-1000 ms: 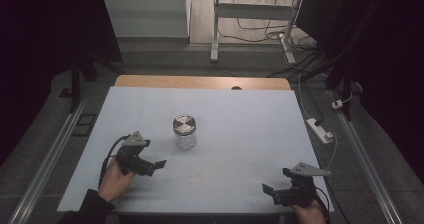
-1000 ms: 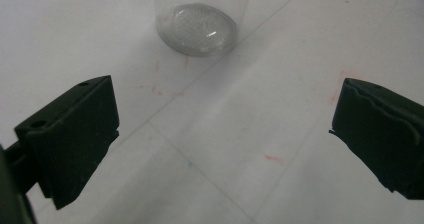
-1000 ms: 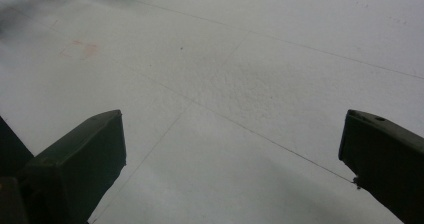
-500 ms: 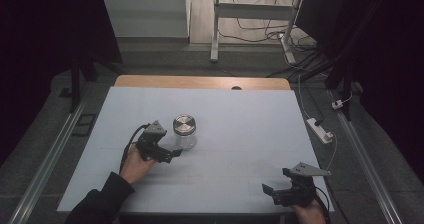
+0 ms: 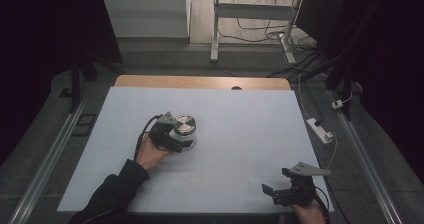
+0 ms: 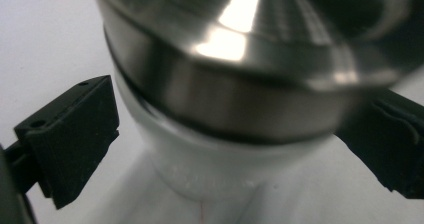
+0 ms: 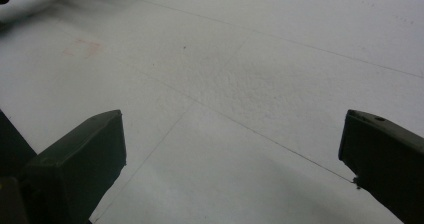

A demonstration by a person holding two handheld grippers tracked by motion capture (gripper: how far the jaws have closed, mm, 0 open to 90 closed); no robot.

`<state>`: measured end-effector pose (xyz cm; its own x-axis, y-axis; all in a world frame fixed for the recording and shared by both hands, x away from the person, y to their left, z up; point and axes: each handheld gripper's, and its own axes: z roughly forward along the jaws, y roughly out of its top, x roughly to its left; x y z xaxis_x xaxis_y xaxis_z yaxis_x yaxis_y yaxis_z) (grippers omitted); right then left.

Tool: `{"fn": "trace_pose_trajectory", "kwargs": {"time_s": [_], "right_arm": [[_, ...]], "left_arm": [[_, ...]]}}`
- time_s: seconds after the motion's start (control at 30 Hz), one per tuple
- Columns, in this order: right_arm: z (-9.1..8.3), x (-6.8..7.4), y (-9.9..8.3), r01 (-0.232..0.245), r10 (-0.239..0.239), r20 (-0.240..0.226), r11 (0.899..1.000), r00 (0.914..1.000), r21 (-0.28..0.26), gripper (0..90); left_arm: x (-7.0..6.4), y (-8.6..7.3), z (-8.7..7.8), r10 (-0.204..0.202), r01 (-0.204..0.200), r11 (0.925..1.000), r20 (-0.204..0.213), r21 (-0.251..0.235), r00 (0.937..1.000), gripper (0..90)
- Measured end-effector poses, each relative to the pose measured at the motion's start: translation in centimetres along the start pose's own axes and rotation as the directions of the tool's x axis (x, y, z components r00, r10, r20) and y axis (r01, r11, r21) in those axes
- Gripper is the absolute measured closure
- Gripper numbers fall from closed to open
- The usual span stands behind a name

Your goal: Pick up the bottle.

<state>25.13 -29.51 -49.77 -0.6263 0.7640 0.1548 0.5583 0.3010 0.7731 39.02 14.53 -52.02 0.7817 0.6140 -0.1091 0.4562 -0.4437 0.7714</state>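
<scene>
A glass jar with a shiny metal lid stands on the white table, left of its middle. My left gripper has reached it from the near left, held by a hand in a dark sleeve. In the left gripper view the jar looms close and blurred between the two black jaws; the left gripper is open, one jaw on each side, with a gap visible at the left jaw. My right gripper rests open at the front right corner, and in its own view the right gripper holds nothing above bare table.
A white power strip with a cable lies just off the table's right edge. A bare wooden strip runs along the far edge. Metal rails flank the table, and desk legs and cables stand beyond.
My left gripper has travelled forward and right from the front left until its jaws stand around the jar. The right gripper and the jar have stayed put.
</scene>
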Motion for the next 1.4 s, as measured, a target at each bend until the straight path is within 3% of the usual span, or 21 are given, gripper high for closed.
{"fn": "trace_pose_trajectory", "kwargs": {"time_s": [0.23,0.33,0.53,0.87,1.0,1.4], "right_arm": [[-0.1,0.0,0.0,-0.003,0.003,-0.003,1.000,1.0000,-0.002,0.0],[-0.1,-0.1,0.0,-0.002,0.002,-0.005,1.000,1.0000,-0.002,0.0],[-0.1,0.0,0.0,-0.002,0.002,-0.005,1.000,1.0000,-0.001,0.0],[-0.1,0.0,-0.1,0.006,-0.006,-0.008,1.000,0.9999,-0.007,0.0],[-0.2,0.0,-0.1,0.008,-0.008,-0.011,1.000,0.9999,-0.008,0.0],[-0.2,0.0,-0.1,0.011,-0.011,-0.013,1.000,0.9999,-0.010,0.0]], "left_arm": [[0.1,0.3,0.4,0.035,-0.035,0.9994,-0.007,0.006,0.9994,4.8],[0.0,0.2,0.2,0.041,-0.041,0.9991,-0.007,0.000,0.9991,13.4],[-0.2,0.2,0.2,0.058,-0.058,0.9983,-0.025,0.007,0.9980,15.1],[-0.8,0.5,0.0,0.050,-0.049,0.9987,-0.063,0.014,0.9967,15.6],[-0.9,0.7,-0.5,0.031,-0.032,0.9995,-0.048,-0.001,0.9983,15.6],[-2.2,1.2,-2.3,0.056,-0.056,0.9984,-0.016,-0.013,0.9983,15.6]]}}
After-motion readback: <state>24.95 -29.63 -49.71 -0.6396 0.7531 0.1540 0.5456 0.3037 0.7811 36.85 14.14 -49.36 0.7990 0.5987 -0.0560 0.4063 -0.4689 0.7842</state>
